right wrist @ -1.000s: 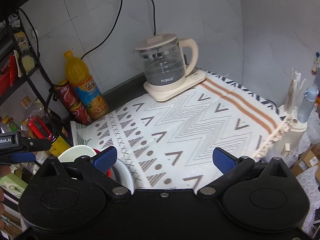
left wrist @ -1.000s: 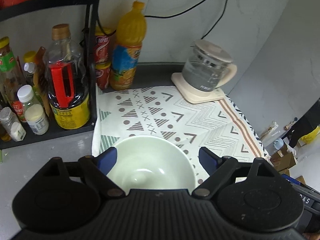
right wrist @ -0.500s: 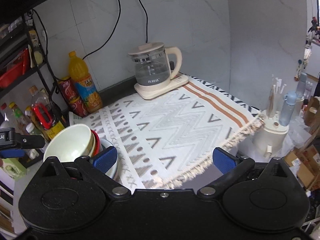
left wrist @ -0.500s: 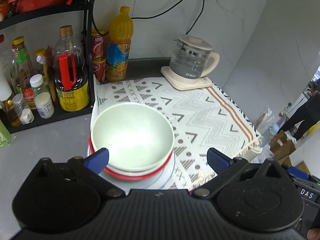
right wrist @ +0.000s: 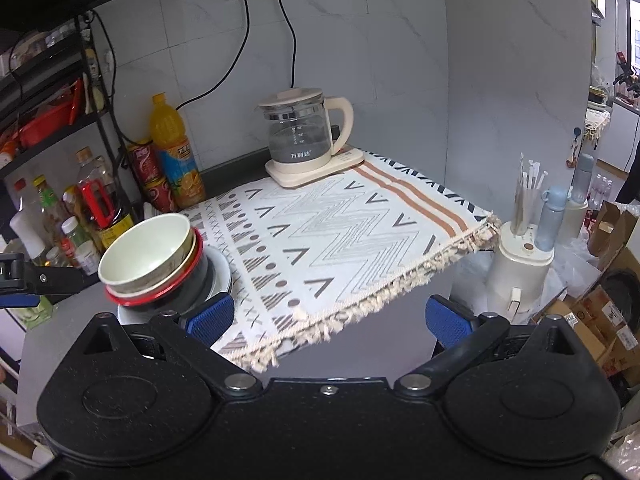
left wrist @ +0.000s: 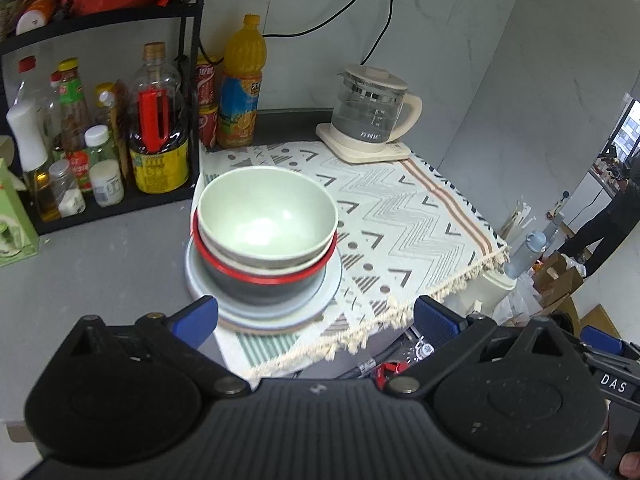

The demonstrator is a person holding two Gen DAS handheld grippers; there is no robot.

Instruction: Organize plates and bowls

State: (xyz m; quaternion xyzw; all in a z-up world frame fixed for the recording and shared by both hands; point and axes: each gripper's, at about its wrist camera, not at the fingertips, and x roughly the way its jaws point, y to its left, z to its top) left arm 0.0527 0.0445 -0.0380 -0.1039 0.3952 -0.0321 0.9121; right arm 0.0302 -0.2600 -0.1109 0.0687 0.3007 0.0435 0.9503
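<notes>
Pale green bowl [left wrist: 267, 216] sits nested in a red-rimmed dark bowl [left wrist: 264, 280], both stacked on pale plates [left wrist: 328, 284] at the near left corner of the patterned cloth [left wrist: 400, 216]. Left gripper [left wrist: 316, 316] hangs just near of the stack, jaws spread wide, holding nothing. Right gripper [right wrist: 328, 316] is likewise wide open and empty, to the right of the stack. A glass kettle [right wrist: 300, 136] stands at the far edge of the cloth.
</notes>
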